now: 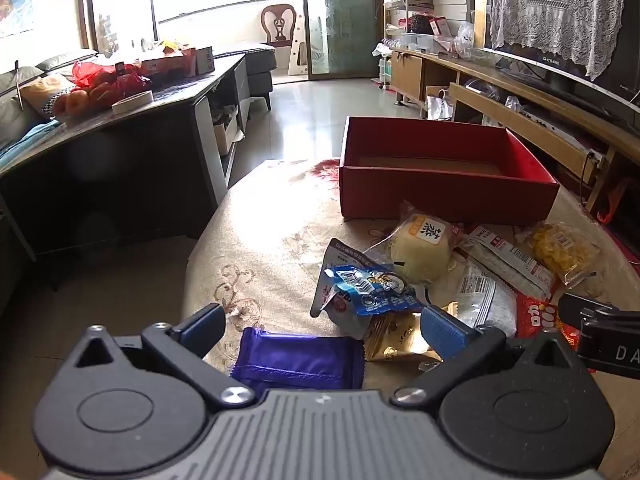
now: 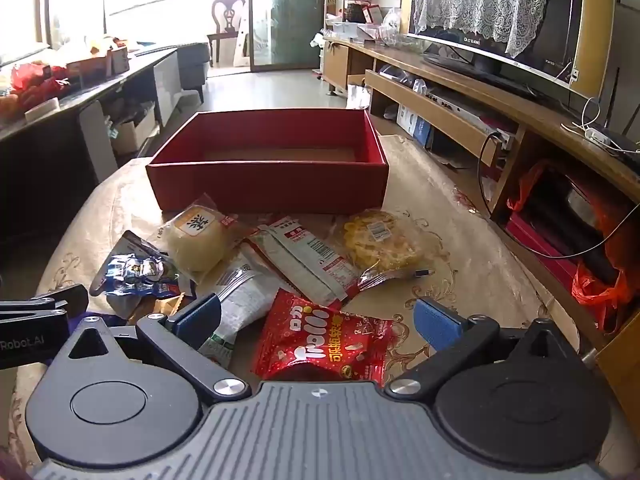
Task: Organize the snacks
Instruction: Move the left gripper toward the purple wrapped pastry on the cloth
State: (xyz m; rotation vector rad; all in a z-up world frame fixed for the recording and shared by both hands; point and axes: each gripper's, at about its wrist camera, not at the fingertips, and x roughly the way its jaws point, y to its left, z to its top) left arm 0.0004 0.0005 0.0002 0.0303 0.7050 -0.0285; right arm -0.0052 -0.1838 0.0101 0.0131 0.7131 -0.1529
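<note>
snacks: loose pile on table (image 2: 460, 216), before red box (image 2: 264, 184)
left gripper (image 1: 322, 326): spread wide, empty, above purple packet (image 1: 298, 360)
right gripper (image 2: 318, 320): spread wide, empty, above red Trolli bag (image 2: 324, 344)
left view only: purple packet
right view only: Trolli bag whole

The way to the red box (image 2: 267, 184) is blocked low down by a snack pile (image 2: 304, 260) heaped against its near wall. Bare counter (image 1: 256, 240) is left free beside the pile, and the box interior appears unobstructed, though its floor is only partly seen.
</note>
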